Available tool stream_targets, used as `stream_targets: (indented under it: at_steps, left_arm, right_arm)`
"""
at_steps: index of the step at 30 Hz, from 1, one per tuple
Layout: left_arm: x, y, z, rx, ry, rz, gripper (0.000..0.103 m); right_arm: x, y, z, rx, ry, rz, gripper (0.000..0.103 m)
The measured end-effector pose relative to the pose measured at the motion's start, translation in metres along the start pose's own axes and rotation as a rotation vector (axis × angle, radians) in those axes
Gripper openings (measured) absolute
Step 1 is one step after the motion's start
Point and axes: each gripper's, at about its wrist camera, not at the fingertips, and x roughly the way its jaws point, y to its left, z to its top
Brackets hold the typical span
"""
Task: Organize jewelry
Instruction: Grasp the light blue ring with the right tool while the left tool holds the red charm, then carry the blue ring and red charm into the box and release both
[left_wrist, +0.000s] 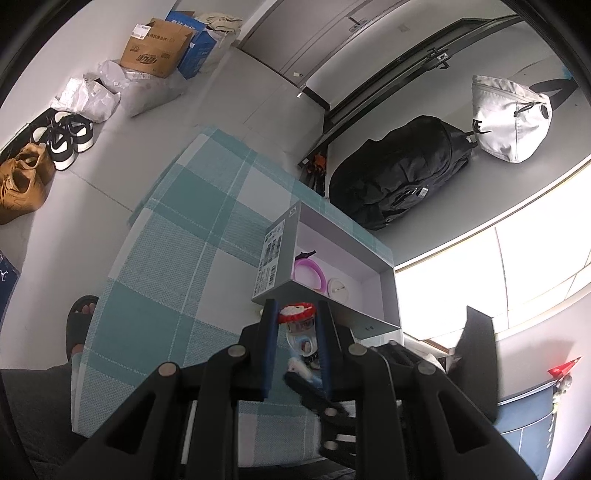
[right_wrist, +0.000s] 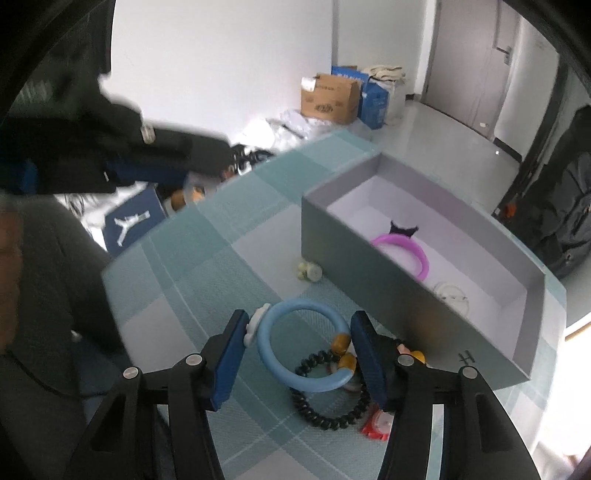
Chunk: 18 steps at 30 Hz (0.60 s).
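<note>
On the teal and white checked tablecloth (right_wrist: 177, 258) a long grey box (right_wrist: 369, 295) is sitting with its open top facing up, and it is taking up most of the far side of the cloth. Inside it a purple bracelet (right_wrist: 406, 247) with a small black bow is lying against the near wall, and a pale round piece (right_wrist: 452, 291) is lying just beside it on the white floor of the box. Nearer the camera, the right gripper (right_wrist: 299, 350) is pointing down over a small heap of jewelry on the cloth, its blue-padded jaws standing apart on either side of a light blue bracelet (right_wrist: 295, 354); the pads are close to that ring, and whether they are touching it I cannot tell. A black beaded bracelet (right_wrist: 325, 417) is lying partly under the blue one, with orange beads and a red trinket beside it. Outside the box, near its corner, a small pale charm (right_wrist: 309, 272) is resting on the cloth. Over by the box's end, the left gripper (left_wrist: 297, 314) is pinching a small red and white ornament (left_wrist: 297, 312) between its closed jaws.
</note>
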Motion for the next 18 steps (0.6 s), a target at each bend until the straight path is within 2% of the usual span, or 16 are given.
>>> stream_targets:
  at_steps: [3,9,18]
  left_arm:
    - [0.003,-0.004,0.001,0.011,0.005,0.003,0.015]
    - [0.009,-0.024,0.007,0.057,0.007,0.023,0.015]
    - [0.040,-0.060,0.023,0.137,0.026,0.076,0.015]
  right_arm:
    - [-0.016,-0.010,0.004,0.064,-0.055,0.051,0.056]
    - [-0.050,-0.035,0.008,0.152,-0.163,0.090,0.056]
    - [-0.073,-0.091,0.015,0.338,-0.225,0.101,0.056]
